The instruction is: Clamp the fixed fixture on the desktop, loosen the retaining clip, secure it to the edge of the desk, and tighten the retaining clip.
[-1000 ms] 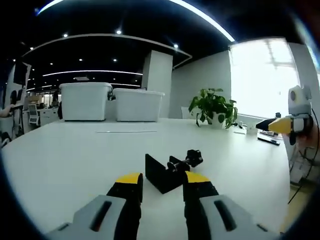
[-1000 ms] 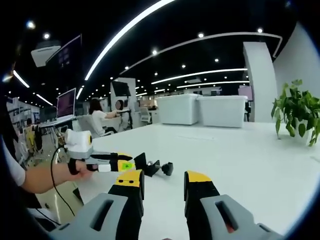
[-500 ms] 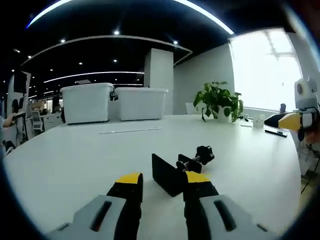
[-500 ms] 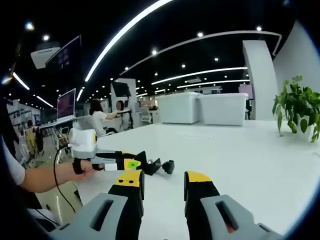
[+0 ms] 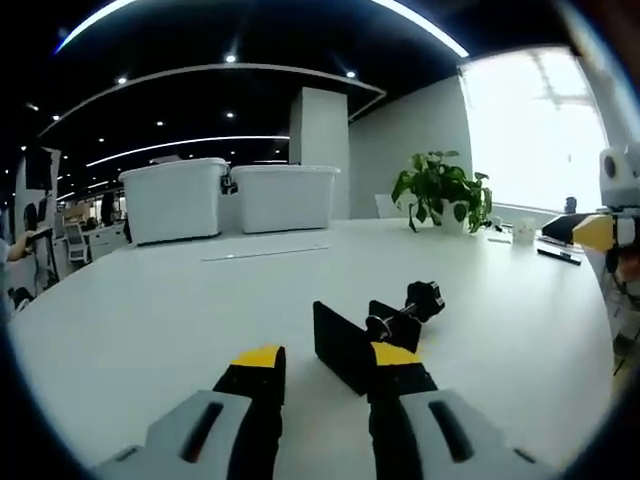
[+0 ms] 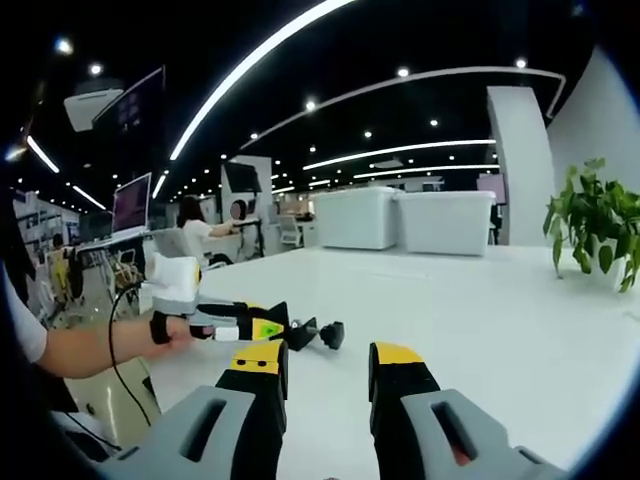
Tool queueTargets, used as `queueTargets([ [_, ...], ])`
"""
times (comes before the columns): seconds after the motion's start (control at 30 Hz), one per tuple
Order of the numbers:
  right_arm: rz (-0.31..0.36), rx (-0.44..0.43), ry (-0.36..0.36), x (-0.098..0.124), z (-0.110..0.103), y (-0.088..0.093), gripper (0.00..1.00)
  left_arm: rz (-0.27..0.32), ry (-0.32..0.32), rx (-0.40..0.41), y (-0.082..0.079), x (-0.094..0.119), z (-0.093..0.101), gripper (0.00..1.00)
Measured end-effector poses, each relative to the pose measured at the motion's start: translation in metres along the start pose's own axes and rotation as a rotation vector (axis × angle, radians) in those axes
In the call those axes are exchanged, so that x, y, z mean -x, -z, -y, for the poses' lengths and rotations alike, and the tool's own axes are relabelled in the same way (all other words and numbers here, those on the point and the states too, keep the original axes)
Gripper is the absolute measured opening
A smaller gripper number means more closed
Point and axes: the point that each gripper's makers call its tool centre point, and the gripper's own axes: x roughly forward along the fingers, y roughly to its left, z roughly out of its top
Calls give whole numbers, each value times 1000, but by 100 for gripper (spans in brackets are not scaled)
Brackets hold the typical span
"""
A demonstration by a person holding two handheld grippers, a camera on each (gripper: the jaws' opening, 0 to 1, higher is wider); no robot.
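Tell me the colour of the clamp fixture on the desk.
Black, seen best in the left gripper view: clamp fixture.

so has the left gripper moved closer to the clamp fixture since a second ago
Yes. In the right gripper view, the left gripper has advanced along the fixed desk edge and now overlaps the fixture.

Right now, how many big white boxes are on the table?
2: a large white plastic bin at the white table's far edge, and another white bin just right of it.

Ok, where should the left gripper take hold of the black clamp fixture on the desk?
Probably the flat upright plate of the clamp fixture, straight ahead of the left gripper. It stands on edge, thin enough to fit between the open jaws, while the knobbed screw sticks out behind.
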Motion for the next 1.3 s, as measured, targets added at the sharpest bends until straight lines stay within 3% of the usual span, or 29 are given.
queueTargets([
  [0.53, 22, -44, -48, 3, -10, 1, 30, -33, -46, -39, 4, -15, -15, 32],
  [0.83, 17, -30, -56, 3, -14, 5, 29, -51, -25, -70, 6, -24, -14, 31],
  [1.3, 14, -45, -74, -1, -17, 10, 29, -65, 11, -40, 6, -30, -11, 23],
])
